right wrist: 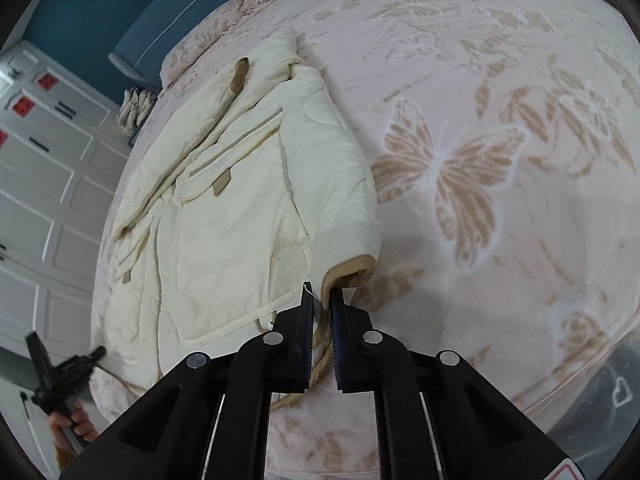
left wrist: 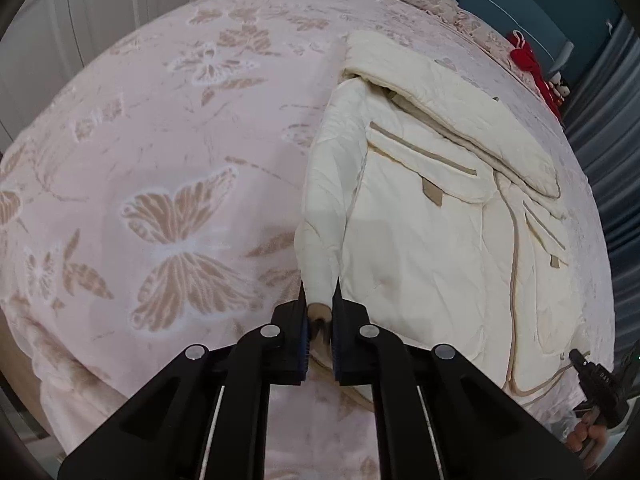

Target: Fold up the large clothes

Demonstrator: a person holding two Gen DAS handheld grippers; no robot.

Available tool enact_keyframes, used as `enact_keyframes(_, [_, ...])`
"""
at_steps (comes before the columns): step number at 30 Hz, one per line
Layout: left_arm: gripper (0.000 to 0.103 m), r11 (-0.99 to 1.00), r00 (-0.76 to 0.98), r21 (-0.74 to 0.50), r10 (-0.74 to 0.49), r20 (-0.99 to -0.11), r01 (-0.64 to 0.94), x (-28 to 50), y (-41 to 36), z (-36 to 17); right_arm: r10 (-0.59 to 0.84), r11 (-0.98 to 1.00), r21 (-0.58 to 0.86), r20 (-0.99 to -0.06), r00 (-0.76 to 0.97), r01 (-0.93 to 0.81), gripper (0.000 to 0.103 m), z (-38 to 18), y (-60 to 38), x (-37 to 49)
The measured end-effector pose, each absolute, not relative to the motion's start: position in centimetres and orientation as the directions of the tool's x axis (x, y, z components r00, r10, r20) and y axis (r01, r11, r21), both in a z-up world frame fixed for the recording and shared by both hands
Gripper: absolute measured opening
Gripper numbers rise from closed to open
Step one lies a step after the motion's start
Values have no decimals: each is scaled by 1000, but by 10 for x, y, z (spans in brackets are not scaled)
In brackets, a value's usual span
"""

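Jacket cuff in left gripper; right view shows cabinets.

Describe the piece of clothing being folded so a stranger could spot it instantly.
Start at the pink bedspread printed with tan butterflies. On it lies a puffy cream jacket, the only garment spread there. Tan trim on its pockets and cuffs sets it apart, and the left gripper and right gripper each pinch a cuff.

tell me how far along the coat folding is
Done: one sleeve lies folded across the cream coat. In hand: the left gripper is shut on the coat's near corner, the right gripper on its tan-edged hem. Left: folding the body over on the bed.
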State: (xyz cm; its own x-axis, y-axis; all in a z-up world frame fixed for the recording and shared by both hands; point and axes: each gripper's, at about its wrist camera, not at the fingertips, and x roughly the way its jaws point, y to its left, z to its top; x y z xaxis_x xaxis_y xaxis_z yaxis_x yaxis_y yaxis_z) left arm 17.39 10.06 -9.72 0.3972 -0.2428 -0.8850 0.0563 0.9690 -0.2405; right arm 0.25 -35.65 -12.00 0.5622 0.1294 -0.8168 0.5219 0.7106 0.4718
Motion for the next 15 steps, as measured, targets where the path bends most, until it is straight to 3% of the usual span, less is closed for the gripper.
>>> enact_keyframes(2, [7,972,400,-228,-234,-886,63,173,100,-97,105,734,421,-846,523,533,15,-122,-357,6])
enact_keyframes(8, [6,978,405,-197,-206,-891,66,171,95,-96,102,715,430,-844,526,552,16,-132,-363,5])
enact_keyframes(15, [5,975,423,-207,-222,-878,82,160,94,-82,15,784,360,-825,564,506,4,-101,-354,0])
